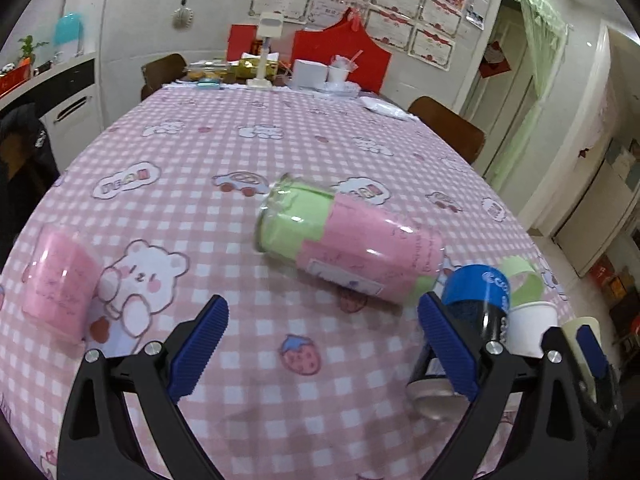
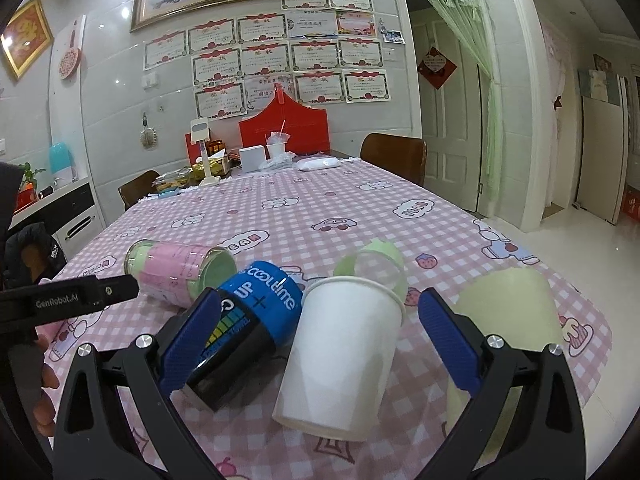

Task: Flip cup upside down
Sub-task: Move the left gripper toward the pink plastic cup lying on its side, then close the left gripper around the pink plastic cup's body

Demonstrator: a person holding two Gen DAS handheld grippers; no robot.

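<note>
Right wrist view: the right hand-held gripper [image 2: 320, 328] stands open around a white paper cup [image 2: 340, 356] tilted between its fingers. Left hand-held gripper [image 1: 322, 340] gapes empty above the tabletop [image 1: 240, 148], a pink-and-green cup [image 1: 352, 240] lying ahead.

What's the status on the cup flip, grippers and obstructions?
Left gripper open, empty. Right gripper open around the white paper cup, no squeeze visible. Blue-black cup leans alongside; glass cup lies on its side behind.
</note>
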